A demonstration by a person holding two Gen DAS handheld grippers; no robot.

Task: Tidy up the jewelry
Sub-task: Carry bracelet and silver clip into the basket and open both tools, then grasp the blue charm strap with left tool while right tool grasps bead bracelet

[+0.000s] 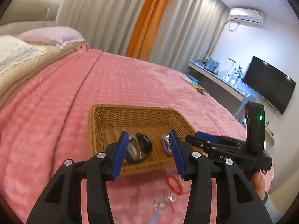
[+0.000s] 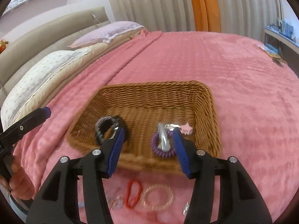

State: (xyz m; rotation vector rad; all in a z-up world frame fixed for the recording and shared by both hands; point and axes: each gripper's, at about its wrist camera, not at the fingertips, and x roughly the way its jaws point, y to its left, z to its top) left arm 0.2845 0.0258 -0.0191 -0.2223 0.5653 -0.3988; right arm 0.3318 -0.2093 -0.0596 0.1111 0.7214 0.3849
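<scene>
A brown wicker basket [image 1: 130,109] [image 2: 149,86] sits on the pink bedspread. Inside it lie a black bangle [image 1: 143,145] [image 2: 103,128], a purple coil band [image 1: 166,149] [image 2: 162,154] with a silver piece [image 2: 163,136] across it, and a pink star clip [image 2: 186,128]. My left gripper [image 1: 149,136] hangs open over the basket's near side with nothing between its pads. My right gripper [image 2: 148,132] is open and empty there too. On the bedspread in front of the basket lie a red band [image 1: 173,184] [image 2: 133,194], a clear beaded bracelet [image 2: 158,197] and small silvery pieces [image 1: 164,199] [image 2: 115,203].
Pillows [image 2: 46,69] and a padded headboard [image 2: 56,31] line the left. Curtains [image 1: 186,28] hang behind the bed. A desk [image 1: 220,78] and a wall screen [image 1: 269,85] stand at the right. Small flat items [image 2: 271,53] lie at the bed's far right edge.
</scene>
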